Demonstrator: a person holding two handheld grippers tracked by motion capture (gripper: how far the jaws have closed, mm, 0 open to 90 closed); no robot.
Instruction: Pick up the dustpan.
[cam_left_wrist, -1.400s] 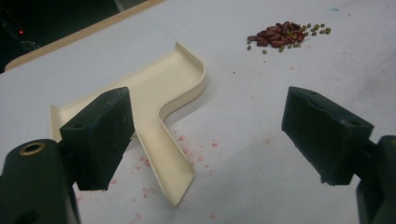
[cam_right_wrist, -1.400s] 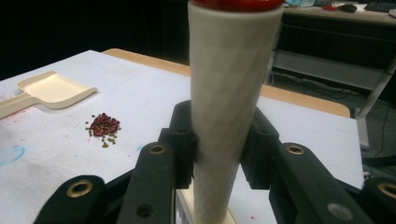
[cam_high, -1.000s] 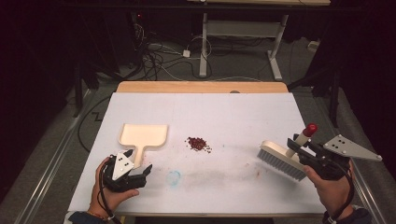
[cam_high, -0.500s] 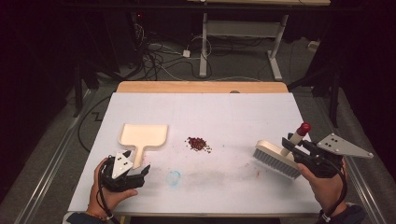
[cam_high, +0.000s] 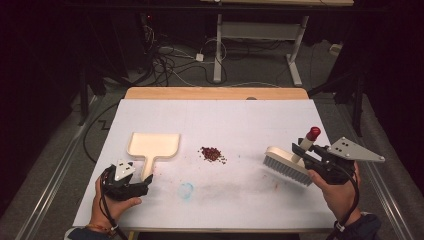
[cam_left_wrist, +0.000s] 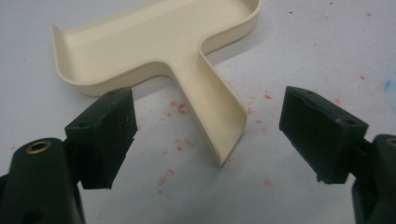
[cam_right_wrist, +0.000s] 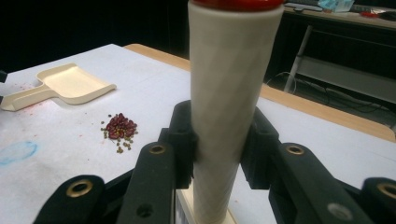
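Note:
A cream dustpan (cam_high: 152, 146) lies flat at the left of the white table, its handle pointing toward me. My left gripper (cam_high: 144, 183) sits low at the handle's end, open. In the left gripper view the handle tip (cam_left_wrist: 219, 116) lies between the spread pads (cam_left_wrist: 109, 126) without touching them. A small pile of dark red beans (cam_high: 211, 153) sits mid-table. My right gripper (cam_high: 306, 150) is shut on the upright white handle (cam_right_wrist: 233, 93) of a brush (cam_high: 286, 165), red cap on top, with the bristles just above the table to the right of the pile.
A faint blue stain (cam_high: 185, 190) marks the table (cam_high: 230, 117) near the front, and reddish specks lie around the dustpan handle. Beyond the table's wooden far edge (cam_high: 215, 93) are cables and a desk frame on the floor.
My right gripper has carried the brush a little left, toward the beans. My left gripper has sunk slightly at the dustpan handle's end.

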